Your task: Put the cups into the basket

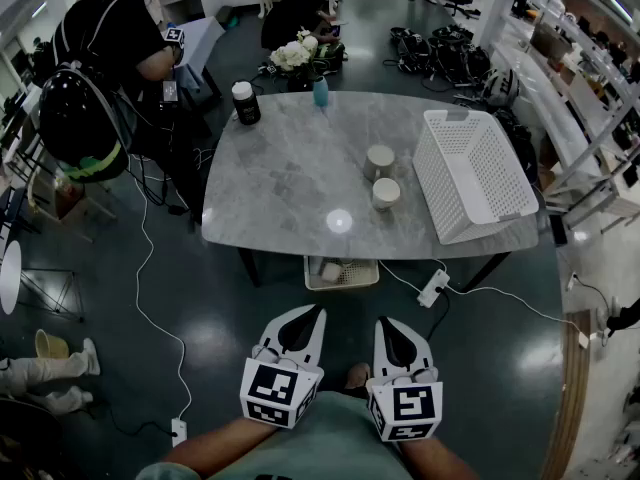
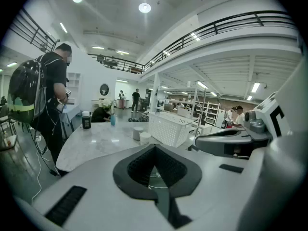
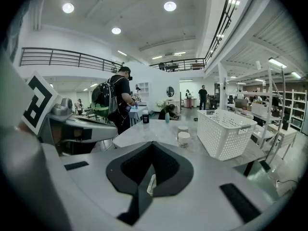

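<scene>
**Obs. 1:** Left side first. A person (image 1: 120, 33) with a black backpack (image 1: 80, 118) stands past the far-left corner of the marble table (image 1: 280, 183). A dark jar with a white lid (image 1: 245, 102) stands upright on that end. To its right, at the far edge, is a blue bottle (image 1: 320, 91).

**Obs. 2:** You hold your left gripper (image 1: 312, 318) short of the table's near edge, over the dark floor. It points toward the table and slightly down. Its jaws are closed tip to tip with nothing in them. Its own view shows only floor through the hollow behind the tips.

**Obs. 1:** Your right gripper (image 1: 385, 328) is just beside it at the same tilt, and the two don't touch. Its jaws are fully closed and it holds nothing.

**Obs. 2:** Task items: two pale cups stand upright on the tabletop, right of centre. The far cup (image 1: 379, 160) and the near cup (image 1: 386, 193) are close together, but contact can't be judged. Both are outside the basket and well apart from your grippers.

**Obs. 1:** The white perforated basket (image 1: 470, 173) is at the table's right end, just right of the cups, open side up. From your right gripper's view it rises taller than the cups.

**Obs. 2:** On the floor under the near edge is a small mesh tray (image 1: 340, 273). Right of it lies a white power strip (image 1: 433, 288) with its cord trailing right.
</scene>
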A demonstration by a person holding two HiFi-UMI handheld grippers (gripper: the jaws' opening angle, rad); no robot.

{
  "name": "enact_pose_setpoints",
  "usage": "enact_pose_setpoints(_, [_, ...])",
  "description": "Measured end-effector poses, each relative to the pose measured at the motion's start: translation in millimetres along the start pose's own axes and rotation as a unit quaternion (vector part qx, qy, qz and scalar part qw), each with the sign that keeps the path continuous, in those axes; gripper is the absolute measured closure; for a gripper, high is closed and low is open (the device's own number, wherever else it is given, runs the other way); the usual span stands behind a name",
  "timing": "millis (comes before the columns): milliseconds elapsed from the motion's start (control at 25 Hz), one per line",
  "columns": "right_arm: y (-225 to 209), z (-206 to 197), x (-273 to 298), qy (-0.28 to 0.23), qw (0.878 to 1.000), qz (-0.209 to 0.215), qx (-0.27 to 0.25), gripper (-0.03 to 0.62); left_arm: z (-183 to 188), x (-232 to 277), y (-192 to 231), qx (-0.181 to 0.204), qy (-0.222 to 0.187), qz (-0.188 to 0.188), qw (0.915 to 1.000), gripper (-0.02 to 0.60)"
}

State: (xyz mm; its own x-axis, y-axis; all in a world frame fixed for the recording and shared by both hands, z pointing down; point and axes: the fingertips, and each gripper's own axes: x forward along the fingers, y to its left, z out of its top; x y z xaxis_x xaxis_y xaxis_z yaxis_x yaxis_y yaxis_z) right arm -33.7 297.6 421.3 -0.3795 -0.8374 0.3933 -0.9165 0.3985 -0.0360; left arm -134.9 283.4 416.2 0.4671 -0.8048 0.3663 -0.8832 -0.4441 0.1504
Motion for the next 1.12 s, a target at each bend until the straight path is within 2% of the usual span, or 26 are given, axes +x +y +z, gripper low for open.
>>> enact_pose_setpoints(400, [-4.4, -0.5, 5.4, 0.003, 1.000, -0.004, 0.003, 0.583, -1.2, 3.8, 6.1, -0.001, 0.002, 0.004, 1.0000, 0.580])
enact_pose_setpoints(680, [0.6, -1.8, 10.4, 0.006, 1.000, -0.004, 0.017, 0.583, -2.8, -2.2, 26.0, -0.011, -0.002, 0.019, 0.9998, 0.580])
enact_pose_setpoints(1120, [10.5, 10.2, 18.0, -0.009, 0.999, -0.039, 0.031, 0.582, 2.5, -12.4, 48.9, -0.007, -0.013, -0.003, 0.9999, 0.580])
